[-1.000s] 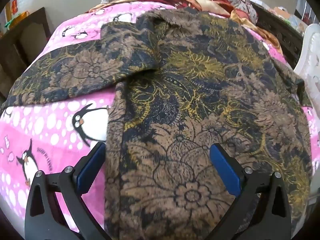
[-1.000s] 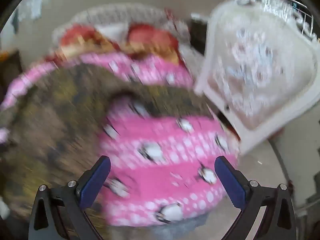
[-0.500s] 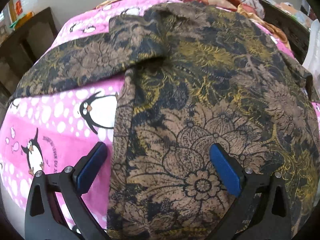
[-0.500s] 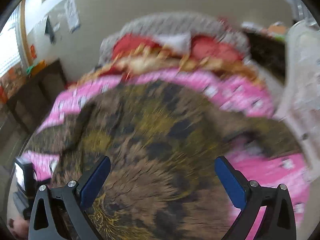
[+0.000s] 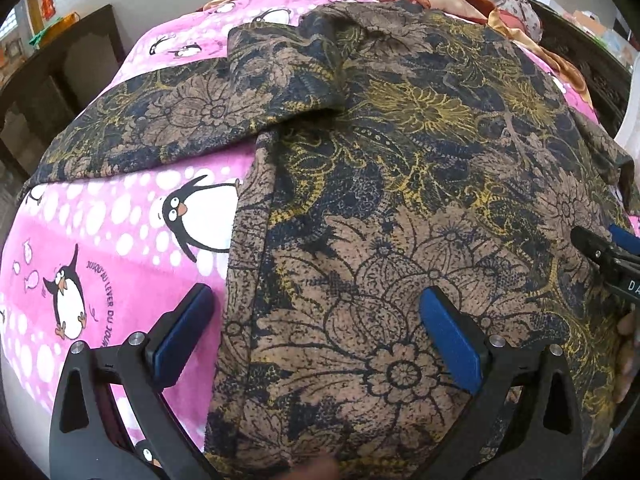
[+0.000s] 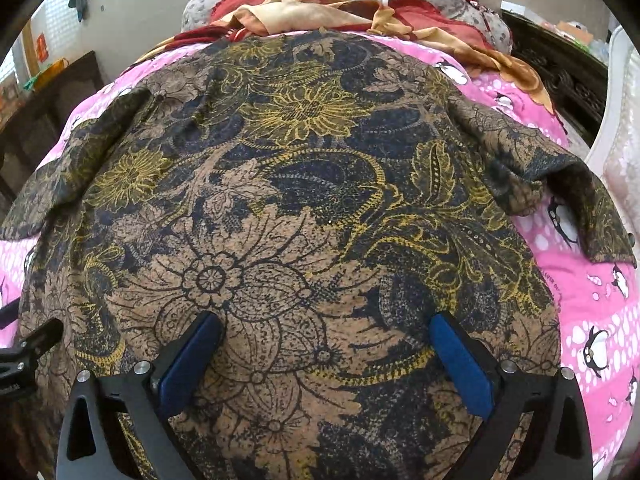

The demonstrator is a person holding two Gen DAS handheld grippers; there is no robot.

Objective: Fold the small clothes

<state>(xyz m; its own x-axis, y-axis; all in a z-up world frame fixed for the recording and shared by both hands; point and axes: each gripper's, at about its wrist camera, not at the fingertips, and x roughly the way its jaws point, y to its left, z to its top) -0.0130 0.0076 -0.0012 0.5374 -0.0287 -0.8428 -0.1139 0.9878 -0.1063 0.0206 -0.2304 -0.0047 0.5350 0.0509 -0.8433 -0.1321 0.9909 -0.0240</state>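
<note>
A brown, navy and yellow floral shirt (image 5: 400,184) lies spread flat on a pink penguin blanket (image 5: 100,240), with its left sleeve (image 5: 160,120) stretched out to the left. It also fills the right wrist view (image 6: 304,208), where its right sleeve (image 6: 560,184) lies out to the right. My left gripper (image 5: 316,328) is open over the shirt's left hem edge, holding nothing. My right gripper (image 6: 324,352) is open over the lower middle of the shirt, holding nothing. The right gripper shows at the right edge of the left wrist view (image 5: 616,256).
A heap of red, tan and grey cloth (image 6: 360,12) lies at the far end of the bed. Dark wooden furniture (image 5: 52,76) stands to the left and more (image 6: 560,68) at the far right. A white chair (image 6: 620,152) stands at the right.
The right gripper swung left from the blanket's right edge and chair to over the shirt's lower middle. The left gripper moved slightly closer to the shirt's left hem. Both stayed open.
</note>
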